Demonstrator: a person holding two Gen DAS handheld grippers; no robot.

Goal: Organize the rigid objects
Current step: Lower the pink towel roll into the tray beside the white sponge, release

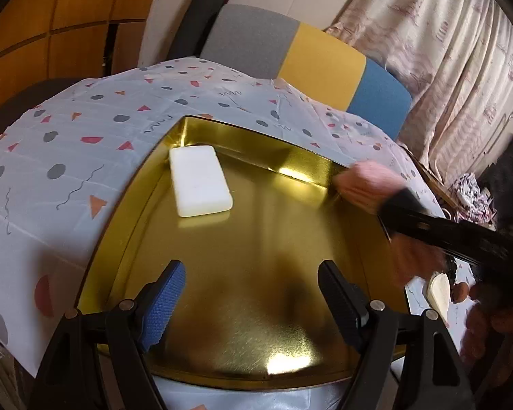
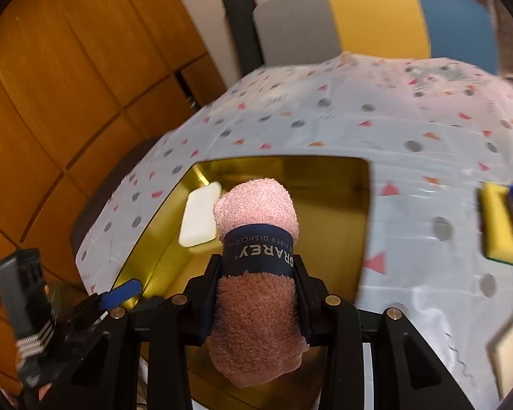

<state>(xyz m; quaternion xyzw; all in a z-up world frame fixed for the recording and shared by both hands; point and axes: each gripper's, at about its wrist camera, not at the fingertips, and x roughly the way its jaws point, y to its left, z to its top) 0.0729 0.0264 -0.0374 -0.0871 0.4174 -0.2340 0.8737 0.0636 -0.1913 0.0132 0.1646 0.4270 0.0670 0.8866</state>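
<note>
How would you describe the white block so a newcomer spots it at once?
Start at the gold tray on the patterned tablecloth. Near its far left corner lies a white block, flat with rounded corners. Nothing else rests on the tray floor; the pink rolled dishcloth is fluffy and held in the right gripper.

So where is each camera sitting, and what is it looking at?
Left wrist: rides on the left tongs, looking down into the shiny gold metal tray; its blue-padded fingers stand open and empty, and the right tongs' black arm crosses at right.
Right wrist: rides on the right tongs, looking down over the tray; its fingers squeeze the rolled pink dishcloth with a navy paper band.
Both show the tray, the white rounded bar in it, the dishcloth, the patterned tablecloth and the grey-yellow-blue chair.
</note>
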